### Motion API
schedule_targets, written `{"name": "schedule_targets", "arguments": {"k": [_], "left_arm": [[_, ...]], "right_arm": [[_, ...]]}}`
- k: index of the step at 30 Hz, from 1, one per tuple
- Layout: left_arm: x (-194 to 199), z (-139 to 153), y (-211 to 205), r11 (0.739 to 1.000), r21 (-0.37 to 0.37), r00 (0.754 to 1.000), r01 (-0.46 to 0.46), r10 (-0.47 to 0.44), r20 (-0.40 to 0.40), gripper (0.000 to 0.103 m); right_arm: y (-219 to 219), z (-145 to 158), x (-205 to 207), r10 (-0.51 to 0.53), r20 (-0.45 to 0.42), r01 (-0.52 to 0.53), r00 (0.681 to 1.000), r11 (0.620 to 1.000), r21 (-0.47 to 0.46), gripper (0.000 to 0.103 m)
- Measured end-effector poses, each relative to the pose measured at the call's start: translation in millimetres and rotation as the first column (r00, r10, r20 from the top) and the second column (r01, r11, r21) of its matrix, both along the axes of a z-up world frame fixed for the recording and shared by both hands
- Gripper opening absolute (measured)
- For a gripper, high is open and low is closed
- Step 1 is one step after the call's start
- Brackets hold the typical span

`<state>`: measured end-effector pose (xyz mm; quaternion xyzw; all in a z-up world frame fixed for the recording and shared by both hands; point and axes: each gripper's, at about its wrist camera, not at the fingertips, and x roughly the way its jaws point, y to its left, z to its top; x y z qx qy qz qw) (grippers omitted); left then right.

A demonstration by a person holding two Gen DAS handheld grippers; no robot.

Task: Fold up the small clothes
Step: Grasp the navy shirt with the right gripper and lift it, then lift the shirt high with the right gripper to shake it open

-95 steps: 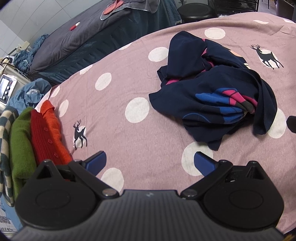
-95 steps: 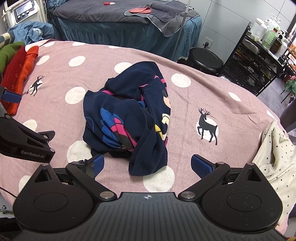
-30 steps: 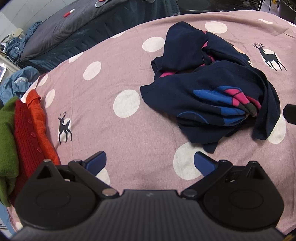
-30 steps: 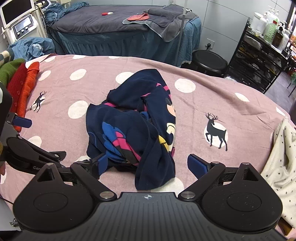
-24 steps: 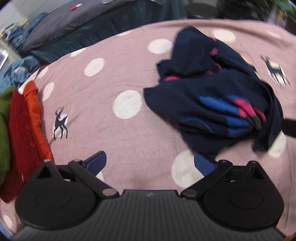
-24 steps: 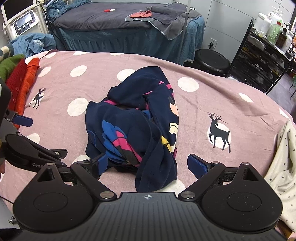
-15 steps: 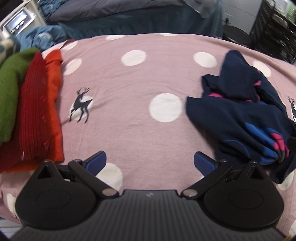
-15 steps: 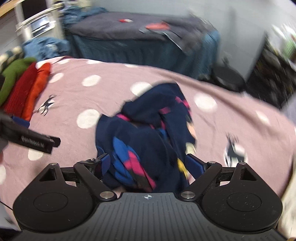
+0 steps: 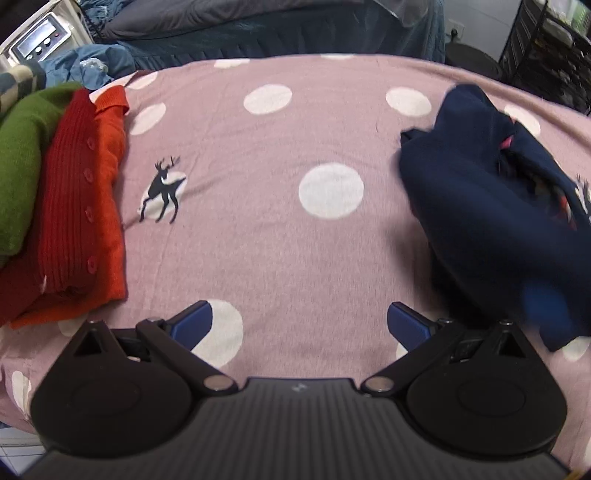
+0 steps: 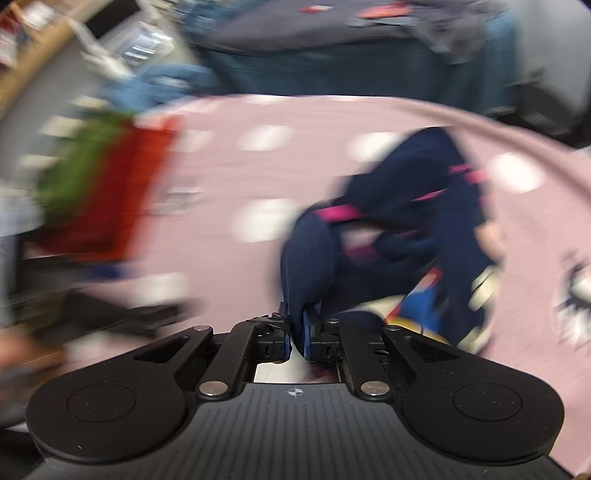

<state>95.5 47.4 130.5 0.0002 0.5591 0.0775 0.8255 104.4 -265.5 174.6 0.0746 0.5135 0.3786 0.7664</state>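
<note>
A crumpled navy garment (image 9: pixel 491 214) with pink and blue print lies on the pink dotted bedsheet (image 9: pixel 280 240), to the right in the left wrist view. My left gripper (image 9: pixel 299 323) is open and empty, low over bare sheet left of the garment. My right gripper (image 10: pixel 298 326) is shut on a fold of the navy garment (image 10: pixel 406 221) and lifts its near edge; this view is badly blurred by motion.
A stack of folded red, orange and green knitwear (image 9: pixel 62 206) sits at the sheet's left edge. A second bed with dark covers (image 9: pixel 258 26) stands behind. A black rack (image 9: pixel 554 48) stands at the far right.
My right gripper has closed on the garment's near edge and is swinging left. My left gripper has turned left, so the garment now sits at its right and the knitwear is nearer.
</note>
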Motion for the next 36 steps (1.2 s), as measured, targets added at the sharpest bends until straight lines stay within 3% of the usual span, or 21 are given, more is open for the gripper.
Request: {"name": "schedule_targets", "arguments": {"k": [4,7,9,12,14,17,21,24,27,29,30,31,32,34,36], "left_arm": [[11.3,10.0,3.6,1.000,-0.013,1.000,0.001,-0.001,0.028,0.103],[15.7,14.1,-2.4,1.000,-0.002,0.999,0.023,-0.023,0.035,0.103],[14.2,14.7,-8.5,0.999,-0.014,0.999,0.042,-0.041,0.034,0.103],[7.4,11.6,-19.3,0.997,-0.014,0.997,0.073,-0.073,0.022,0.103],[2.4,7.5,-24.5,0.996,-0.006,0.996,0.087,-0.087,0.007,0.103],[-7.2,1.3,-24.9,0.996,-0.011,0.996,0.089,-0.090,-0.017,0.103],[-18.3,-0.3,-17.9,0.997,-0.006,0.997,0.075,-0.075,-0.033,0.103],[-25.6,0.4,-10.1,0.999,0.001,0.998,0.055,-0.055,-0.040,0.103],[-32.9,-0.5,-3.2,0.999,0.009,0.998,0.031,-0.030,-0.055,0.103],[-38.6,-0.9,-0.3,1.000,0.013,0.998,0.020,-0.019,-0.063,0.103],[-41.1,-1.4,1.0,1.000,0.017,0.998,0.015,-0.014,-0.068,0.103],[-43.6,-1.9,1.8,1.000,0.020,0.997,0.011,-0.009,-0.070,0.103],[-45.9,-2.1,2.6,1.000,0.018,0.998,0.008,-0.007,-0.069,0.103],[-48.3,-4.8,3.5,1.000,0.010,0.997,-0.001,0.002,-0.073,0.103],[-46.4,-9.2,1.3,1.000,-0.004,0.996,-0.002,0.002,-0.086,0.103]], "right_arm": [[-14.8,-8.6,-60.8,0.182,-0.108,-0.183,0.977,0.983,-0.006,0.011],[-31.1,-43.0,-80.9,0.120,-0.239,-0.147,0.964,0.984,-0.097,0.014],[-34.6,-58.9,-86.2,0.117,-0.297,-0.169,0.948,0.973,-0.157,0.029],[-38.7,-39.6,-82.5,0.043,-0.172,-0.071,0.984,0.985,-0.160,0.051],[-45.6,-22.7,-66.3,-0.068,-0.092,0.059,0.993,0.994,-0.089,0.100],[-38.2,-4.9,-39.9,-0.211,0.098,0.219,0.973,0.972,-0.084,0.103],[5.6,-10.2,-3.1,-0.188,0.352,0.283,0.917,0.928,-0.242,0.103],[39.9,-24.0,31.1,-0.128,0.421,0.271,0.898,0.914,-0.301,0.103],[70.6,-48.4,67.3,-0.077,0.449,0.284,0.890,0.864,-0.416,0.103],[83.6,-64.5,85.5,-0.037,0.444,0.264,0.895,0.847,-0.461,0.094],[86.6,-69.9,92.5,-0.014,0.440,0.250,0.898,0.839,-0.484,0.069],[83.5,-72.1,94.9,-0.019,0.427,0.252,0.904,0.831,-0.496,0.014],[73.1,-64.0,97.6,-0.082,0.420,0.286,0.904,0.846,-0.449,0.008],[39.4,-37.5,90.6,-0.237,0.407,0.372,0.882,0.881,-0.293,0.008],[3.7,-9.1,73.3,-0.337,0.406,0.445,0.850,0.871,-0.207,0.008]]}}
